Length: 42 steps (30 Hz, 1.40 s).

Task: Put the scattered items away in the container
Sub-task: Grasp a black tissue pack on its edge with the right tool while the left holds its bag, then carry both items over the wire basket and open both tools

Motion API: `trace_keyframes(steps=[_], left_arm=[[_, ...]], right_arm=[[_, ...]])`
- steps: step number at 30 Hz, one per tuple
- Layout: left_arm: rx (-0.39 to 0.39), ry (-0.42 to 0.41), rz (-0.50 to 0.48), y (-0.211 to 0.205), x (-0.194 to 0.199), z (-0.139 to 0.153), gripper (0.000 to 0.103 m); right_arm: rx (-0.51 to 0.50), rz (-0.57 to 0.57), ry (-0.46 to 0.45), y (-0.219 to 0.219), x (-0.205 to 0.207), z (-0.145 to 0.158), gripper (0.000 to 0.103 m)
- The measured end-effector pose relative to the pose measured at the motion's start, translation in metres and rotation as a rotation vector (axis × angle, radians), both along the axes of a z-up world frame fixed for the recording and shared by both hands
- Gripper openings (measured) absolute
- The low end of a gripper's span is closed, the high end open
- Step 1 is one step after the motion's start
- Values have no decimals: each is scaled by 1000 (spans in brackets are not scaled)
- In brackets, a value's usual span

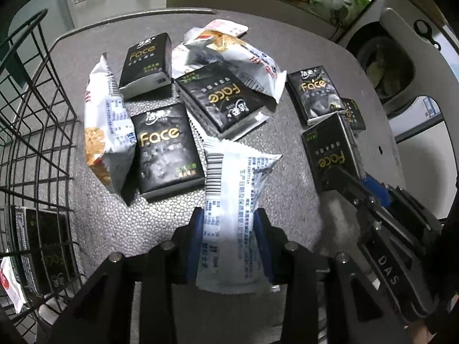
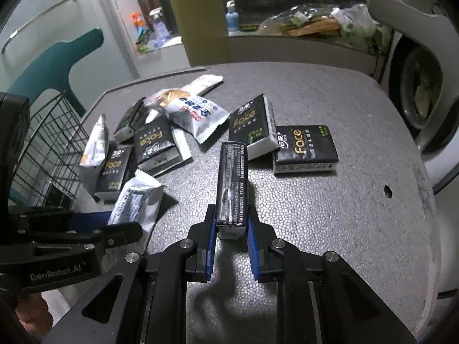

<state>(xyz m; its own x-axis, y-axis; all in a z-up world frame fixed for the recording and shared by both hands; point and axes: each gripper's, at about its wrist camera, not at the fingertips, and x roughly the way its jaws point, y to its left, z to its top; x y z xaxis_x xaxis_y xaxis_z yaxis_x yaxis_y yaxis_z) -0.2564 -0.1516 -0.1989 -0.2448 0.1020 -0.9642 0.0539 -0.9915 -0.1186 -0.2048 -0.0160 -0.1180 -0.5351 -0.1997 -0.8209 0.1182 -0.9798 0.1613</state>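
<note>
My left gripper [image 1: 229,223] is shut on a white snack packet [image 1: 232,200], held over the grey table [image 1: 109,223]. My right gripper [image 2: 231,223] is shut on a black "Face" tissue pack [image 2: 233,186], held on edge just above the table. The right gripper also shows in the left wrist view [image 1: 344,183], holding that pack [image 1: 330,152]. Several black tissue packs [image 1: 166,149] and white snack packets [image 1: 106,126] lie scattered mid-table. The wire basket [image 1: 34,132] stands at the left edge and holds a black tissue pack [image 1: 43,249] and a white packet [image 1: 10,283].
Two tissue packs [image 2: 301,149] lie right of the held pack. A teal chair [image 2: 57,63] stands behind the basket [image 2: 51,143]. A washing machine [image 2: 416,100] sits beyond the table's right edge. A small hole [image 2: 387,191] marks the tabletop at right. Clutter lies on the counter [image 2: 315,25] behind.
</note>
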Motion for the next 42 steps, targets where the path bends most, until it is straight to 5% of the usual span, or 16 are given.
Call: trace_keyframes(steps=[11,20,24,29,36,39,42], left_arm=[[44,70,-25,11,15,37,37],[65,269,7,-35,59,140,37],[23,317,62,-76,81,174,37],[-40,275,152,-133,106,184,37],[-57,209,196,-157,117,159,37],[-57,226,195,-157,120,158,38],[-27,254,203,-158,122,161,55]], right_arm=[[-46,5,121,-12,37,73,20],[-148,158,236,-85,64,149,20],[-198,260,209,-132,72,151,20],[-213,367,145,-180,88,133,20],[-213,385,103,-198,95,106,22],[-207,352,121,-191,92,105,34],[-220,351,139,-184,89,111,37]])
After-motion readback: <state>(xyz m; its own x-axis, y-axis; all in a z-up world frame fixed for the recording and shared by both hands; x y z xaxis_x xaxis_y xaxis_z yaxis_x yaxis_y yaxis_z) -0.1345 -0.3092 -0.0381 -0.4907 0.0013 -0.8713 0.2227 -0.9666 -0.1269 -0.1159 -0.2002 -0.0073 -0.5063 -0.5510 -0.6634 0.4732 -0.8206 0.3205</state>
